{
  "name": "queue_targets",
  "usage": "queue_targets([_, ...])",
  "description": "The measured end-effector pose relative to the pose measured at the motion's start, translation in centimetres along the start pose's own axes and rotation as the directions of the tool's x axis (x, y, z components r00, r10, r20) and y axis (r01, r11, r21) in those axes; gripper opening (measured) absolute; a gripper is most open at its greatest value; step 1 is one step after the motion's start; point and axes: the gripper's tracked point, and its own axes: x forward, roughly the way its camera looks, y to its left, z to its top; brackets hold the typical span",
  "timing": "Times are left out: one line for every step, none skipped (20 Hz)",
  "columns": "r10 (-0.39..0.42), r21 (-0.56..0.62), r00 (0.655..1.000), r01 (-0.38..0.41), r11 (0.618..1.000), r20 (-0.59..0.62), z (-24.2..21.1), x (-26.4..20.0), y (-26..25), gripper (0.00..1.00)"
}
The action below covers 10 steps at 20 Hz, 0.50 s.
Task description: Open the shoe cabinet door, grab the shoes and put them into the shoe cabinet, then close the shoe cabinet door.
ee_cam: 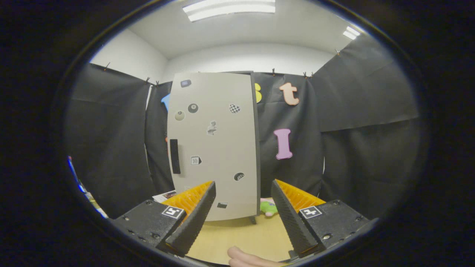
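Shoe cabinet (215, 148) stands on the floor (241, 237) beyond the gripper (243, 218), door (219, 122) closed, dark handle (174, 156) near its left edge. Gripper fingers apart, holding nothing. A green-pink item (268, 207), maybe a shoe, lies by the cabinet's right foot. Closed door fits either start or finish.

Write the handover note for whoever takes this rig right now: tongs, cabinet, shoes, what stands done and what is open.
Tongs: open, holding nothing, aimed at the cabinet from a short way back.
Tall grey shoe cabinet with stickers on its door: door looks shut, black vertical handle on its left side.
Green and pink soft item on the wooden floor by the cabinet's right foot; cannot tell if it is a shoe.
Stage: fits either shoes yet to be stowed or already inside. Check before acting.
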Motion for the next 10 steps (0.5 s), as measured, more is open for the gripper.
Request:
queue_targets([-0.010, -0.012, 1.000, 0.011, 1.000, 0.011, 0.4, -0.5, 0.0, 0.98])
queue_targets([-0.024, -0.019, 0.999, 0.025, 1.000, 0.024, 0.8, -0.8, 0.0, 0.98])
queue_targets([-0.037, -0.027, 0.999, 0.038, 0.999, 0.037, 1.1, -1.2, 0.0, 0.98])
queue_targets([-0.044, -0.032, 0.998, 0.045, 0.998, 0.046, 1.3, -1.5, 0.2, 0.98])
queue_targets([-0.046, -0.030, 0.998, 0.047, 0.998, 0.050, 1.3, -1.8, 0.5, 0.98])
queue_targets([-0.038, -0.026, 0.998, 0.039, 0.999, 0.051, 1.3, -2.1, 1.0, 0.98])
queue_targets([-0.028, -0.017, 0.998, 0.029, 0.999, 0.053, 1.1, -2.3, 1.5, 0.98])
queue_targets([-0.024, -0.003, 0.999, 0.024, 1.000, 0.048, 0.8, -2.4, 1.9, 0.98])
queue_targets([-0.022, 0.012, 0.999, 0.022, 1.000, 0.041, 0.4, -2.6, 2.1, 0.98])
queue_targets([-0.019, 0.026, 0.999, 0.018, 1.000, 0.037, 0.1, -2.7, 2.4, 0.98])
